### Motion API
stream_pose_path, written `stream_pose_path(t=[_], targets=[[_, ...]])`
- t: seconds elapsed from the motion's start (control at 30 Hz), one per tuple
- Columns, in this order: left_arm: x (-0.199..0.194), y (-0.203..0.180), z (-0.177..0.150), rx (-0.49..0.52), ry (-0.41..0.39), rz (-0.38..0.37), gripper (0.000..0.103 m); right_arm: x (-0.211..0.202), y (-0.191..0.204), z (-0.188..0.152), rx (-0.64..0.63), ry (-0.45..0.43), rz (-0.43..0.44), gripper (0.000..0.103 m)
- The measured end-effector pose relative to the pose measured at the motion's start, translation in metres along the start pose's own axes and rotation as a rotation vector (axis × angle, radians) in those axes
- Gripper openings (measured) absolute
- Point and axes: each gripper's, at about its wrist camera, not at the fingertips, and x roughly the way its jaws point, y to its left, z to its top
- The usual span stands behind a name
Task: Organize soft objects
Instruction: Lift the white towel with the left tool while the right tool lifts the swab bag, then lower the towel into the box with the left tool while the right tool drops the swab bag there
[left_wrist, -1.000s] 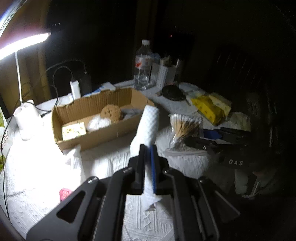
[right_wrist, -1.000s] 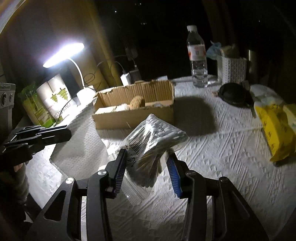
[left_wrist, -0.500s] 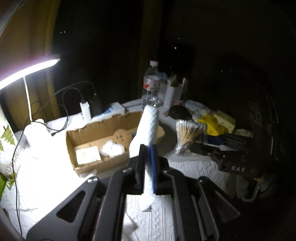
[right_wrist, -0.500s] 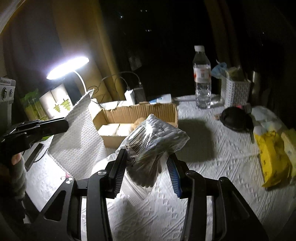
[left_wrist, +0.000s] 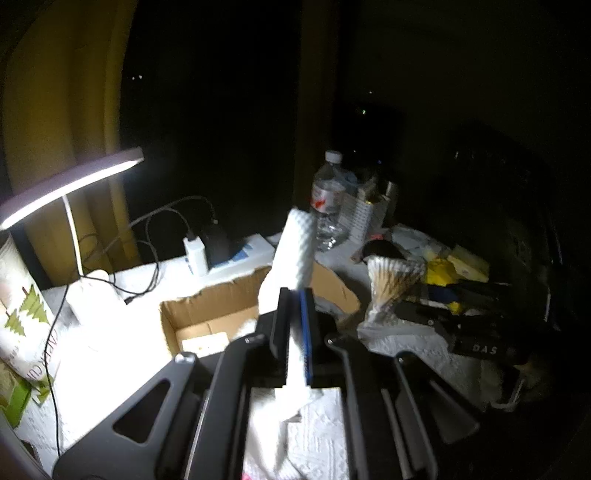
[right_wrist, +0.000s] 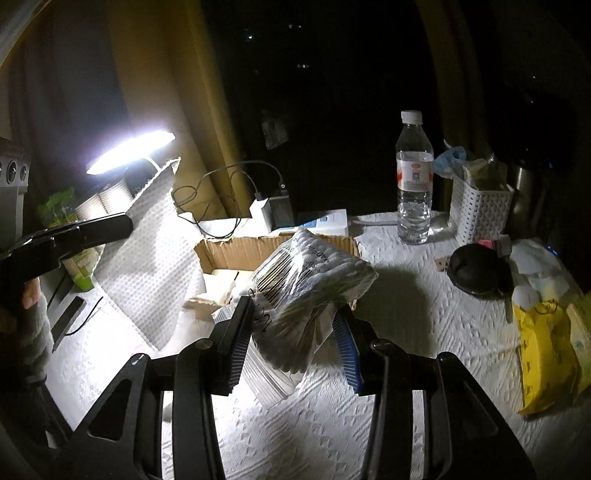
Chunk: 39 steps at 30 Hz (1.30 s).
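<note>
My left gripper (left_wrist: 294, 332) is shut on a white embossed paper towel sheet (left_wrist: 295, 251) and holds it up above the table; the sheet hangs from the gripper in the right wrist view (right_wrist: 151, 258). My right gripper (right_wrist: 295, 332) is shut on a clear plastic bag of cotton swabs (right_wrist: 306, 280), lifted in front of the open cardboard box (right_wrist: 236, 251). The box (left_wrist: 207, 314) holds pale soft items, partly hidden by the towel. The swab bag also shows in the left wrist view (left_wrist: 388, 284).
A lit desk lamp (right_wrist: 129, 151) stands at the back left, with a charger and cables (right_wrist: 269, 210) behind the box. A water bottle (right_wrist: 413, 177), a white basket (right_wrist: 480, 210), a black round object (right_wrist: 476, 273) and yellow packets (right_wrist: 546, 350) lie on the right.
My left gripper has lifted the paper towel higher off the table and back from the box. My right gripper has risen a little with the swab bag, toward the box.
</note>
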Motion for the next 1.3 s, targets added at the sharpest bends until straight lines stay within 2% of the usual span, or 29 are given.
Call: stream_pose_path(t=[0.53, 0.73, 1.03, 1.3], targets=[[0.033, 0.053, 0.012, -0.052, 0.001, 0.051, 0.005, 0.046, 0.003, 0.026, -0.026, 0.029, 0.017, 0.046], [0.055, 0.070, 0.002, -0.063, 0.026, 0.090, 0.005, 0.071, 0.009, 0.032, -0.039, 0.055, 0.033, 0.046], [0.089, 0.098, -0.015, -0.119, 0.082, 0.102, 0.005, 0.113, 0.029, 0.037, -0.070, 0.107, 0.079, 0.046], [0.112, 0.106, -0.027, -0.134, 0.131, 0.099, 0.005, 0.142, 0.035, 0.036, -0.076, 0.145, 0.098, 0.046]])
